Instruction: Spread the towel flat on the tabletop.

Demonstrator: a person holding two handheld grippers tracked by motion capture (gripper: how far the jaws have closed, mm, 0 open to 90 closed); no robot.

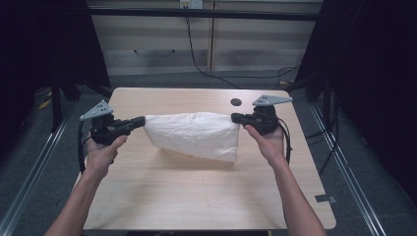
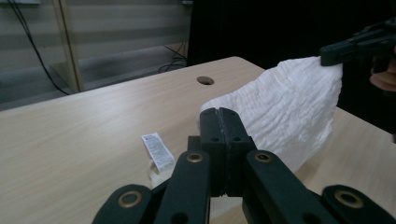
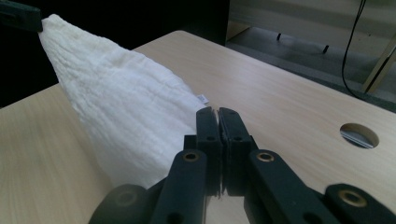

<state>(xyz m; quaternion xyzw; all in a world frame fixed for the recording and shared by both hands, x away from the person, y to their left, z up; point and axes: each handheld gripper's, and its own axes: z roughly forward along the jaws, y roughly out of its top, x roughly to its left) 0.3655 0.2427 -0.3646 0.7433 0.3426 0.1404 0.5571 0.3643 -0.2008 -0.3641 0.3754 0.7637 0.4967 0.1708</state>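
the white cloth (image 1: 194, 135) hangs above the middle of the wooden table (image 1: 196, 196), stretched between the two grippers. the left gripper (image 1: 140, 120) pinches the corner at the cloth's nine o'clock end, and the right gripper (image 1: 235, 118) pinches the corner at three o'clock. in both gripper views the black jaws are pressed fully together with a bit of cloth caught at their tips, so each has a firm hold on a corner.

the top edge runs fairly taut from one gripper to the other, while the rest of the cloth sags toward six o'clock; its lowest fold looks close to the tabletop, and whether it touches cannot be told. from the left gripper (image 2: 219, 114) a small white care label (image 2: 158, 150) hangs off the cloth's edge just at eight o'clock of the jaws. the right gripper (image 3: 218, 114) looks along the cloth toward the far corner. a round cable hole (image 1: 236, 102) sits in the table at about twelve o'clock of the right gripper.

as a judgement, picking up and spreading is done: both corners are secured and the cloth is lifted. what seems left is to fold it over or lay it down flat, then let go.
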